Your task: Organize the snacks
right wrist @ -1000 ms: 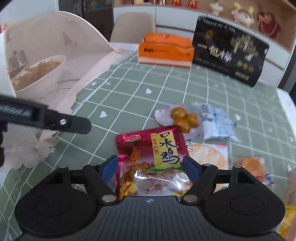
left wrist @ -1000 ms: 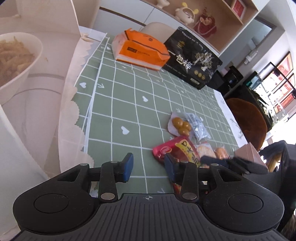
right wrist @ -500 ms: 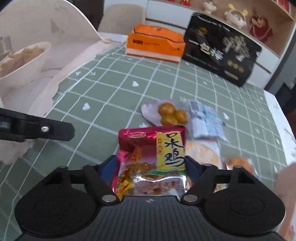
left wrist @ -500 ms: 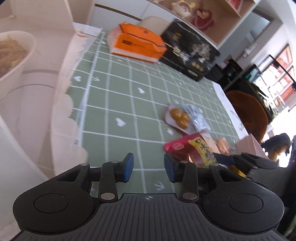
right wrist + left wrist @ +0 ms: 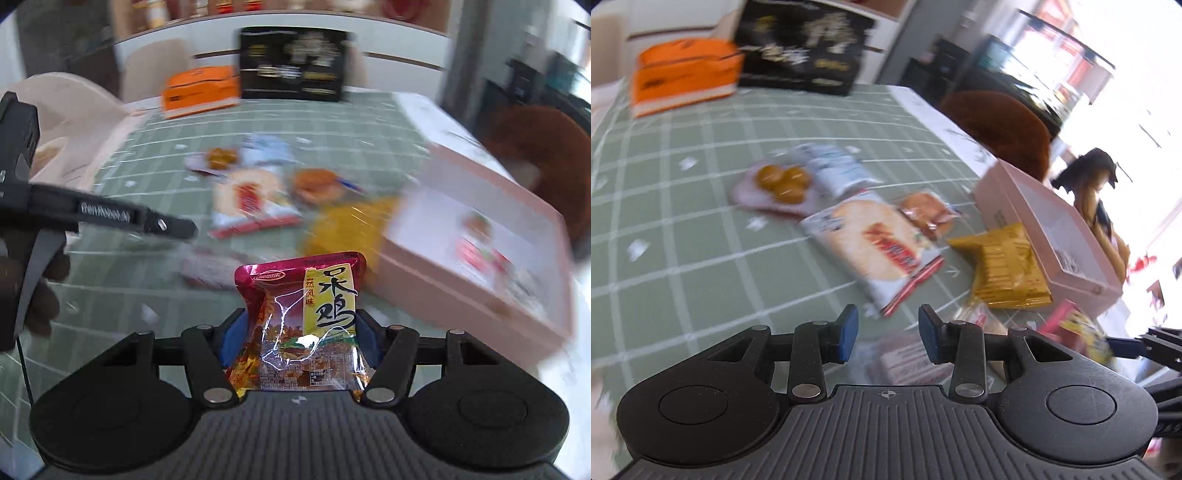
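My right gripper (image 5: 299, 332) is shut on a red snack packet (image 5: 301, 317) with a yellow label and holds it above the table, near a pink box (image 5: 476, 247). My left gripper (image 5: 888, 330) is open and empty, low over the green checked cloth (image 5: 701, 236). Ahead of it lie a white rice-cracker packet (image 5: 875, 243), a yellow packet (image 5: 1004, 269), a small bun packet (image 5: 927, 214), a packet of brown balls (image 5: 779, 181) and a blue-white packet (image 5: 834, 170). The pink box (image 5: 1052, 229) stands to their right.
An orange box (image 5: 679, 77) and a black gift bag (image 5: 801, 48) stand at the far edge. A brown chair (image 5: 1001, 125) is beyond the right edge. More small packets (image 5: 912, 362) lie under my left gripper. The left gripper's handle (image 5: 103, 218) shows left in the right wrist view.
Both grippers have swung to the right. The right gripper has lifted the red packet off the table and carried it toward the pink box. Both views are blurred by motion.
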A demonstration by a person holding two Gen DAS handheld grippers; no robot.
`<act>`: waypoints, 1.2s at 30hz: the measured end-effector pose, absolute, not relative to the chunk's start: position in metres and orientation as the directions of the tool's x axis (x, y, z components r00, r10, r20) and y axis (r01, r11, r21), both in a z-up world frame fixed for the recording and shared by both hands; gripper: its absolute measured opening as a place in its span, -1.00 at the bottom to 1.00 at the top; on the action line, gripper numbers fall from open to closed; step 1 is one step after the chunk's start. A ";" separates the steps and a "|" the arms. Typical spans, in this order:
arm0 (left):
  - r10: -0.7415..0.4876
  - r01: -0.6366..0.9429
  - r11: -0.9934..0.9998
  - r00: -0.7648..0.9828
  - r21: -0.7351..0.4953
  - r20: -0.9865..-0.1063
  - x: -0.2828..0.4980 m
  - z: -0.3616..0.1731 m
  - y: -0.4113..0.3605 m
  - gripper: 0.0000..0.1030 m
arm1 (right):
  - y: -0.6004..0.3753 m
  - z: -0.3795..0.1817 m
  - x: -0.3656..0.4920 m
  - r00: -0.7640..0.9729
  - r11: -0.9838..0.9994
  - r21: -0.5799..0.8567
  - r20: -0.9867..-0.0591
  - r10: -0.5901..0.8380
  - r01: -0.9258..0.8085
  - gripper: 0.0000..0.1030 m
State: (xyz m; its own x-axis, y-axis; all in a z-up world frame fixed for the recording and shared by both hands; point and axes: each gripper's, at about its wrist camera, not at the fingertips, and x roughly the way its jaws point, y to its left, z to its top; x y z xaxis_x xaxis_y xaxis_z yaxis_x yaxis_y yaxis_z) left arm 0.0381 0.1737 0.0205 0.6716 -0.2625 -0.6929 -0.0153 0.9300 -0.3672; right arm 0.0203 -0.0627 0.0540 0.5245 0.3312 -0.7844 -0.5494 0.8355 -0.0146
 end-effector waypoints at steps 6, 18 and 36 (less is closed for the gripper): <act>-0.315 0.138 0.947 0.568 -0.289 -0.760 0.047 0.015 0.145 -0.24 | -0.143 0.041 0.019 0.562 0.954 0.031 -0.802 0.202 -0.299 0.22; -0.253 0.266 0.955 0.489 -0.133 -0.835 -0.001 0.023 0.106 -0.18 | -0.185 0.026 0.013 0.578 0.987 0.093 -0.802 0.153 -0.132 0.47; -0.211 0.152 0.976 0.521 -0.153 -0.827 0.004 0.022 0.093 -0.21 | -0.037 0.087 0.072 0.680 0.873 -0.099 -0.670 0.296 -0.478 0.47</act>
